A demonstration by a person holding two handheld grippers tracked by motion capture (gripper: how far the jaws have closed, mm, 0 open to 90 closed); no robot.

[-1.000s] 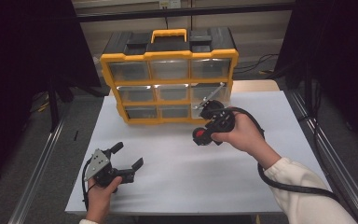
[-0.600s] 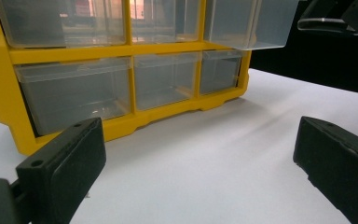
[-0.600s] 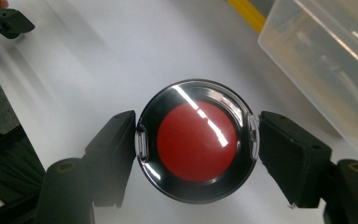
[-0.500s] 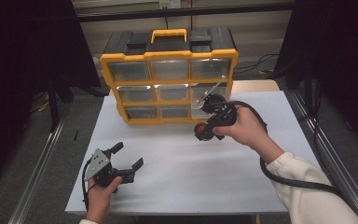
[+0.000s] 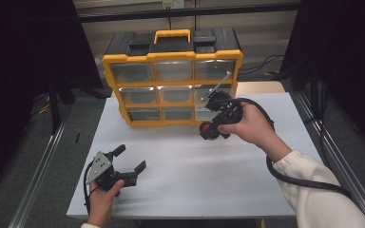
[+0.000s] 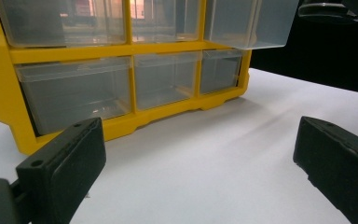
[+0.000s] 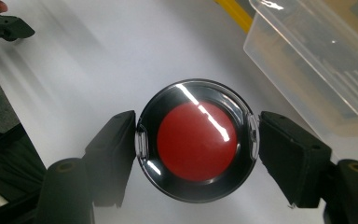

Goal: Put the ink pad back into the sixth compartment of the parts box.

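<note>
**Inspector:** Since the earlier frame, the right gripper (image 5: 208,131) had shifted slightly toward the organizer (image 5: 171,85), carrying the compact (image 7: 196,140). The left gripper (image 5: 128,159) had not moved; it rested low on the table (image 5: 195,180), near the front edge.

**Clerk:** Finger state?

**Inspector:** Left jaws stood wide with nothing between them. Right jaws were closed on the compact, one pad at each side of its rim. The compact was held clear of the table, just in front of the organizer's lower right corner, beside a clear drawer (image 7: 317,65) that stood pulled out.

**Clerk:** How would you rate the compact for handling?

**Inspector:** By appearance, a small round case, black with a clear glossy lid over a red centre. I judged it light and rigid. The shiny rim looked slippery, and the curved edge gave the flat pads little contact. The lid seemed liable to crack or pop under hard squeezing.

**Clerk:** Recommended hold?

**Inspector:** Across the widest part, as it was held, with moderate force only. A hold off the widest line could let it squirt out.
</note>
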